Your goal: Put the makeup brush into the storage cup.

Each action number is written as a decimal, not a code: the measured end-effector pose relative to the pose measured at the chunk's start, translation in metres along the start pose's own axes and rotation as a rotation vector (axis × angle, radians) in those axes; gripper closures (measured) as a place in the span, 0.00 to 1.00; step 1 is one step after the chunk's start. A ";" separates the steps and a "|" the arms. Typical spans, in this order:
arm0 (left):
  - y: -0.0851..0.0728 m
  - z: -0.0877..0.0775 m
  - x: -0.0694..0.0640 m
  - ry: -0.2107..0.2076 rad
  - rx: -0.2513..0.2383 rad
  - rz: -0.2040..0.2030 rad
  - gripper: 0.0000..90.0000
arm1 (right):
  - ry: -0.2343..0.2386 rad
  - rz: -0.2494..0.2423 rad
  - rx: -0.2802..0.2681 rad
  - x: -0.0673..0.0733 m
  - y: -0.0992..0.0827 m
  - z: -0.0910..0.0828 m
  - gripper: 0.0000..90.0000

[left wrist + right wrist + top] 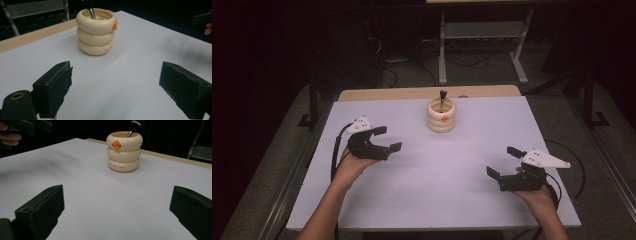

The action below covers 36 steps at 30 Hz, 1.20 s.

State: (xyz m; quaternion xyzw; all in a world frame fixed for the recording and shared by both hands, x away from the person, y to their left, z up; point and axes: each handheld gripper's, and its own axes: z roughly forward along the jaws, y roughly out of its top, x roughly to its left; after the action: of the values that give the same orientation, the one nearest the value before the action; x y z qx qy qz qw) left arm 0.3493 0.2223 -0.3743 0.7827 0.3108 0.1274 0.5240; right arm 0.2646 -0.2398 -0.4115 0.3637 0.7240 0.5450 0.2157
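Bare white table [432, 170] between grippers; cream ringed cup [441, 115] upright, dark-handled utensil [442, 97] inside; left gripper [387, 138], right gripper [504, 161] released, empty.

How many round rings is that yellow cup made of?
3. The cup looks like three cream rings stacked: the bottom one sits on the table, one is in the middle, and the top one carries the orange mark.

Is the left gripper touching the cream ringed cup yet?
Apart. In the left gripper view, bare white table lies between the open left gripper and the cup.
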 end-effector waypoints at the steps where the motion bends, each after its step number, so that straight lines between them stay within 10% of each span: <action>1: 0.000 0.000 0.000 0.000 0.000 0.000 0.12 | 0.000 0.000 0.000 0.000 0.000 0.000 0.00; 36: -0.062 -0.072 -0.016 0.036 -0.105 -0.007 0.12 | 0.002 -0.002 0.004 0.001 0.000 -0.001 0.00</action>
State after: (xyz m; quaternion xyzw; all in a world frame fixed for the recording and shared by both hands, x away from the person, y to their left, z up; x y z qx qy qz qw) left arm 0.2773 0.2821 -0.3975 0.7505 0.3156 0.1560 0.5593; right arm 0.2634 -0.2392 -0.4112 0.3628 0.7257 0.5436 0.2151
